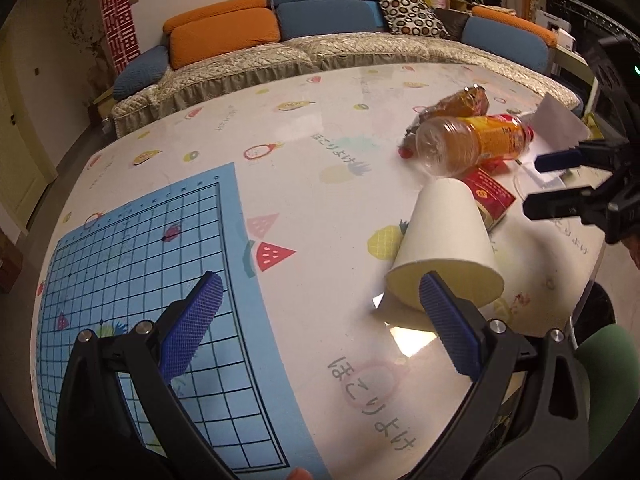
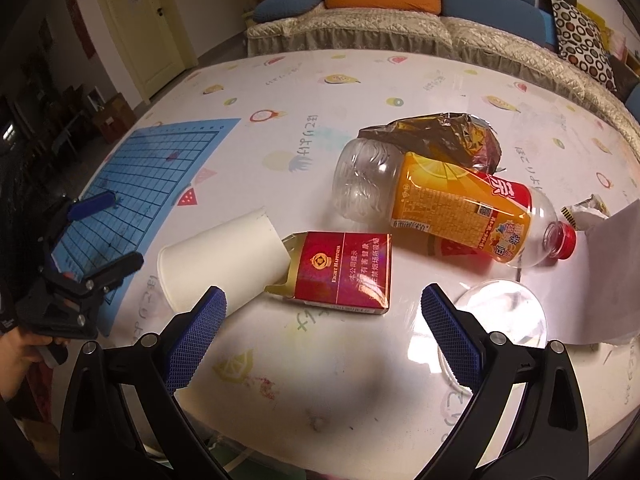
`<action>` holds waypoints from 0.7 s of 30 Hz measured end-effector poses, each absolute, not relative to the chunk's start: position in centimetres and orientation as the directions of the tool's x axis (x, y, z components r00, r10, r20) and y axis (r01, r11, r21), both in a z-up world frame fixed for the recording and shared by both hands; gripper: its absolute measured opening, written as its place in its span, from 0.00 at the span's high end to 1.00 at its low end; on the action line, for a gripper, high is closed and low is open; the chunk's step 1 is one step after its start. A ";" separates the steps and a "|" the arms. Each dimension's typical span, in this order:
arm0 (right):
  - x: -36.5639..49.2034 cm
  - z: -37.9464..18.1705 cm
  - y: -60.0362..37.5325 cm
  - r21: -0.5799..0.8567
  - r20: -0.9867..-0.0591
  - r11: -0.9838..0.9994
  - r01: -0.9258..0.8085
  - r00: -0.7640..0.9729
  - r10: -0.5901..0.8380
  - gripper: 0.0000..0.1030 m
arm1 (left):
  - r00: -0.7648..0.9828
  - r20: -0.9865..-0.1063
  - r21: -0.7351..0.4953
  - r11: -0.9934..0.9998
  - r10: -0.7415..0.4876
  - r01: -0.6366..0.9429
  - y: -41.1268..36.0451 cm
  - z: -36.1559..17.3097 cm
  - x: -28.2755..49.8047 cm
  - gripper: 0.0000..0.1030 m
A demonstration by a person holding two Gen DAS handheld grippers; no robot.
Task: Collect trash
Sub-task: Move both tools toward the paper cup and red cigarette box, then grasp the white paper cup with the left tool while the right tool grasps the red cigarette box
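A long sofa with orange and blue cushions [image 1: 224,36] runs behind the white fruit-printed table [image 2: 304,92], which carries a blue grid mat [image 1: 132,312] on one side and a heap of rubbish on the other. Nothing looks collected yet — every piece lies loose on the table, and I see no bin or bag to take it. The left gripper [image 1: 320,320] hangs over the mat's edge with its jaws spread wide and empty, its right pad just in front of the white paper cup [image 2: 224,260]. The right gripper [image 2: 322,334] hovers near the table's front edge, jaws equally wide, holding nothing. The cup lies on its side, mouth toward the left gripper, base against the red cigarette packet [image 2: 344,272], which lies flat with its flip top open. Beyond it the clear plastic bottle with orange label [image 2: 444,204] also lies flat, its long axis running across the table, red cap toward a white sheet of paper [image 2: 608,276], base near the crumpled gold foil wrapper [image 2: 440,136]. A clear plastic lid [image 2: 500,316] rests beside the right jaw. All of it remains to be picked up.
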State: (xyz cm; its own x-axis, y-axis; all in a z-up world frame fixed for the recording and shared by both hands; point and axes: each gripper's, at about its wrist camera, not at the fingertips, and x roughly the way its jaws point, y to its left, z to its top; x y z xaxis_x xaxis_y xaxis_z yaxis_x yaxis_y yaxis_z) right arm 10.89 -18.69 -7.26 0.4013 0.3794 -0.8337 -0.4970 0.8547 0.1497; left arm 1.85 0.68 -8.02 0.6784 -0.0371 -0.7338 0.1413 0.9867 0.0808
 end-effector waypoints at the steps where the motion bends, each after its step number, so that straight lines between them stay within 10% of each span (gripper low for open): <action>1: 11.1 -7.5 -18.6 0.147 -0.837 0.857 -0.494 0.400 0.374 0.06 | 0.677 -0.735 0.090 0.984 -0.038 0.153 0.5 -8.2 2.0 0.06; 21: 14.1 -10.4 -17.7 0.065 -0.877 0.864 -0.499 0.385 0.288 0.10 | 0.634 -0.762 0.062 0.961 -0.130 0.271 -2.1 -10.9 6.0 0.06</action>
State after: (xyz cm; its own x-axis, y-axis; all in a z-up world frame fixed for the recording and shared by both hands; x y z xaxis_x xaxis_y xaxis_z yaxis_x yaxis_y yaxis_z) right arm 14.09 -17.74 -10.36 0.3852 0.2885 -0.8766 -0.4987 0.8643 0.0653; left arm 6.05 -2.12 -10.89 0.6345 -0.1298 -0.7620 0.2706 0.9607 0.0616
